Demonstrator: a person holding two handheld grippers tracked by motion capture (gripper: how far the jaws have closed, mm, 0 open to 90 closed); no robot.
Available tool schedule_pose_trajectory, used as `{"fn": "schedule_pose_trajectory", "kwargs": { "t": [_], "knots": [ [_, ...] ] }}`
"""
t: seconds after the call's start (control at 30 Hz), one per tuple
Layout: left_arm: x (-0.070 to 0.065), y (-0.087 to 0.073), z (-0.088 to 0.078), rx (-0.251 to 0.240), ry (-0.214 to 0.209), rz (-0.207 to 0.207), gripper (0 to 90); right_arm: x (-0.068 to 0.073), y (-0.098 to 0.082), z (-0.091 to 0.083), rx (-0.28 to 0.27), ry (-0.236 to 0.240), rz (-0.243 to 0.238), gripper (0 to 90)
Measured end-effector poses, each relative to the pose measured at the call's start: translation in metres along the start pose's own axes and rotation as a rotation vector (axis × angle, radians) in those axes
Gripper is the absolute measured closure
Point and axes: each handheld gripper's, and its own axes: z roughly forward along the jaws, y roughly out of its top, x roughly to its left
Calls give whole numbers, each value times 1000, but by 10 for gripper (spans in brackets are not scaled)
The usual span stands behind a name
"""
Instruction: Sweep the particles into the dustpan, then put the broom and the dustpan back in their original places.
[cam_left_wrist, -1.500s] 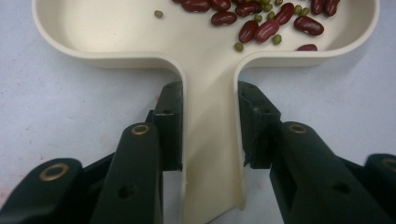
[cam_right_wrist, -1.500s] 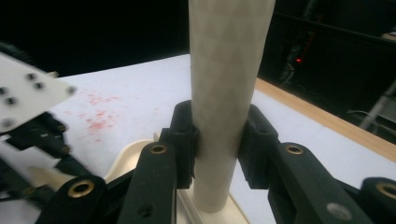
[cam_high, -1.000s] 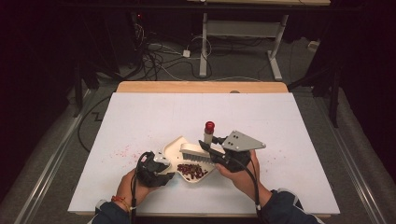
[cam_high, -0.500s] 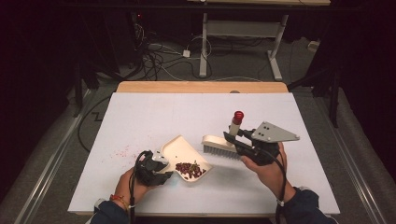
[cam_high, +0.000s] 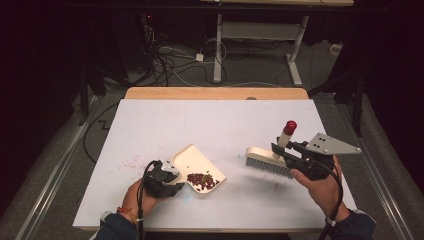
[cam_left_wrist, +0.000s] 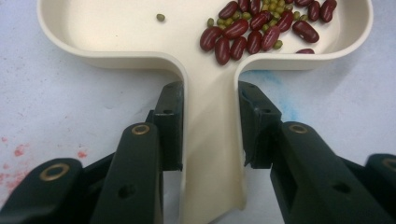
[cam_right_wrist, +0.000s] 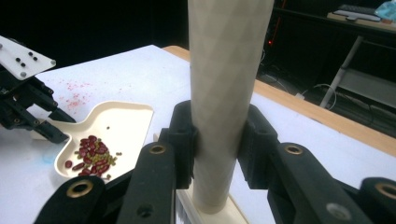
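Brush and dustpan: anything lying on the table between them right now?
High view: bare white table between the dustpan and the brush.

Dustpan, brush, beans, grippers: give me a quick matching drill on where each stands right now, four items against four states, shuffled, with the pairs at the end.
Column one:
1. dustpan
2. brush
3. beans
4. left gripper

Column two:
A. held by its upright handle in the right gripper, off to the right of the pan
B. piled inside the pan near its front edge
C. shut on the pan's flat handle
D. cream, resting on the white table

Pairs: 1-D, 2-A, 3-B, 4-C
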Motion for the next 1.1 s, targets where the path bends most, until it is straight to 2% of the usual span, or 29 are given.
{"fn": "schedule_pose_trajectory", "kwargs": {
  "t": [0.1,0.23,0.33,0.5,0.83,1.1],
  "knots": [
    [1,0,0,0,-4,-5,633,-3,-4,-8,9,27,29,703],
    [1,-1,-1,4,-4,-3,633,-4,-7,-17,39,34,26,702],
    [3,0,-1,6,-7,-5,634,-4,-11,-22,53,71,44,703],
    [4,-1,0,9,-5,-8,634,-4,-18,-30,80,74,42,702],
    [6,-2,0,6,13,-14,634,-12,-28,-32,166,90,47,702],
    [15,2,4,-6,53,-61,634,-21,-33,-35,176,82,67,702]
  ]
}}
